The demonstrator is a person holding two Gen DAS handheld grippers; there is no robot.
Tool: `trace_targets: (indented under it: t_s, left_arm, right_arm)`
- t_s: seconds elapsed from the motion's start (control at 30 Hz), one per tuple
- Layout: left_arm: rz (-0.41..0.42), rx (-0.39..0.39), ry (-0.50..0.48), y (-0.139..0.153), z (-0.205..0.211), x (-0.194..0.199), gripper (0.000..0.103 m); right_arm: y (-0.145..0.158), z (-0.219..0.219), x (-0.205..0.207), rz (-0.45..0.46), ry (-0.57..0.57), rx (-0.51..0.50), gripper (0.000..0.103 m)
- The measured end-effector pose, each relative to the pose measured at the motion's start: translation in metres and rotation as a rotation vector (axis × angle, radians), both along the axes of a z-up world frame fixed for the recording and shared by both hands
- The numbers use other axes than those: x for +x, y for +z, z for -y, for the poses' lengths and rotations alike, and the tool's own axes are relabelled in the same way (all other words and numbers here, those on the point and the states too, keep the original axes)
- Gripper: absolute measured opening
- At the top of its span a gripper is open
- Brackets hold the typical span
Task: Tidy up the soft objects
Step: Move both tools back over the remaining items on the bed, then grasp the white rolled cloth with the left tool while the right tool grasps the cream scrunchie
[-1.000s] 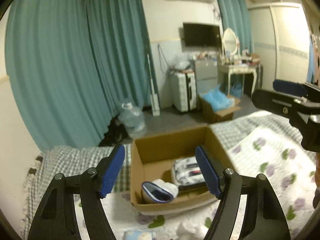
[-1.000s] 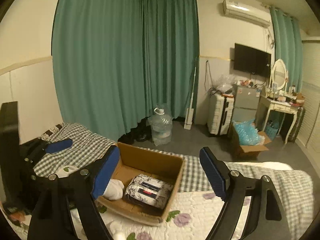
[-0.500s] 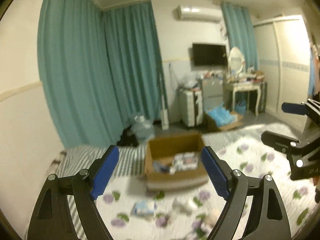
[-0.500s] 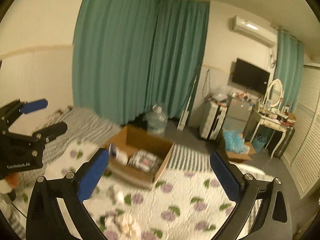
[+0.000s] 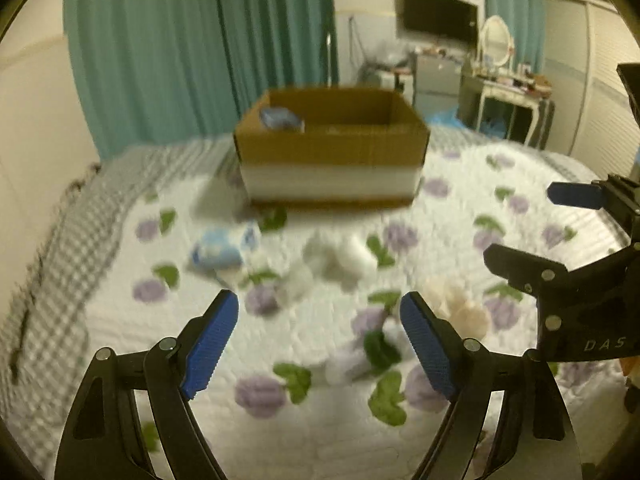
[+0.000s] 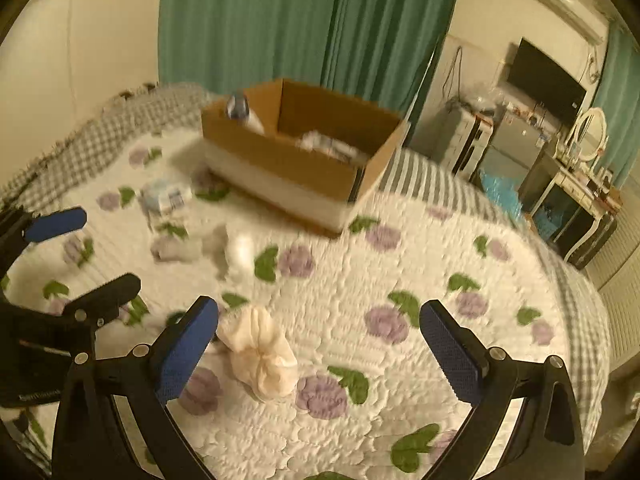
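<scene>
A cardboard box [image 5: 332, 148] [image 6: 296, 152] stands on the floral quilt and holds a blue-and-white soft item [image 5: 280, 118] and a patterned pack [image 6: 332, 146]. On the quilt lie a pale blue pack [image 5: 218, 250] [image 6: 164, 196], white rolled socks [image 5: 336, 258] [image 6: 232, 250] and a cream cloth bundle [image 6: 260, 354] [image 5: 460, 304]. My left gripper [image 5: 320, 340] is open and empty above the quilt. My right gripper [image 6: 318, 350] is open and empty, its left fingertip beside the cream bundle.
The bed carries a floral quilt [image 6: 420, 272] over a grey checked sheet [image 5: 52, 264]. Teal curtains [image 6: 280, 20] hang behind the box. A dressing table [image 6: 580, 184], a fridge and a wall TV stand at the far right.
Both grippers have pulled back from the box and dropped low over the quilt. The loose soft items now lie close in front of the fingers. Both stay open.
</scene>
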State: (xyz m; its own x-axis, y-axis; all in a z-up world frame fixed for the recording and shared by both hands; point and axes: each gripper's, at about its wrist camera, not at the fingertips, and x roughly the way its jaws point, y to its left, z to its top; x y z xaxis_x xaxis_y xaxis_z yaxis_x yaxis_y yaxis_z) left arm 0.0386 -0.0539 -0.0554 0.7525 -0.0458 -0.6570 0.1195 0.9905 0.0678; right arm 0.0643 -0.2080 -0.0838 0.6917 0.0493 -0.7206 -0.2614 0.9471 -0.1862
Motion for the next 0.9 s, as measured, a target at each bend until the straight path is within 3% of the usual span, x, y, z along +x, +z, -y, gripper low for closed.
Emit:
trace_targets:
  t_s: [0.17,0.33,0.43,0.53,0.57,0.7,0.77,0.83,0.87,0.9]
  left_arm:
    - [-0.081,-0.045,0.024,-0.038,-0.009,0.001,0.083]
    - [-0.14,-0.014,-0.003,-0.06,0.002,0.003,0.083]
    - [-0.172,-0.009,-0.016,-0.072,0.008,0.006,0.083]
    - [-0.199,-0.026,-0.027,-0.08,0.009,0.012,0.083]
    - [-0.205,-0.034,-0.035,-0.081,0.01,0.014,0.083]
    - [-0.2,-0.038,-0.068,-0.085,0.015,0.018,0.081]
    - [-0.192,-0.051,-0.092,-0.085,0.017,0.019,0.068]
    - [-0.189,-0.062,-0.127,-0.085,0.021,0.02,0.061]
    - [-0.193,-0.068,-0.152,-0.086,0.024,0.02,0.05]
    - [-0.196,-0.07,-0.164,-0.086,0.026,0.021,0.045]
  right_arm:
    - [-0.036,0.005,0.019,-0.141,0.011,0.074,0.093]
    - [-0.065,0.008,0.038,-0.288,0.011,0.176,0.081]
    - [-0.082,0.007,0.046,-0.366,0.005,0.213,0.065]
    - [-0.09,0.0,0.047,-0.41,0.038,0.208,0.039]
    - [-0.089,-0.002,0.046,-0.409,0.048,0.203,0.028]
    - [-0.076,-0.004,0.043,-0.351,0.061,0.18,0.018]
    - [-0.066,-0.004,0.042,-0.309,0.061,0.156,0.016]
    - [-0.057,-0.002,0.042,-0.28,0.056,0.146,0.016]
    - [-0.053,0.0,0.042,-0.272,0.052,0.146,0.016]
    - [-0.05,0.001,0.042,-0.261,0.047,0.143,0.015]
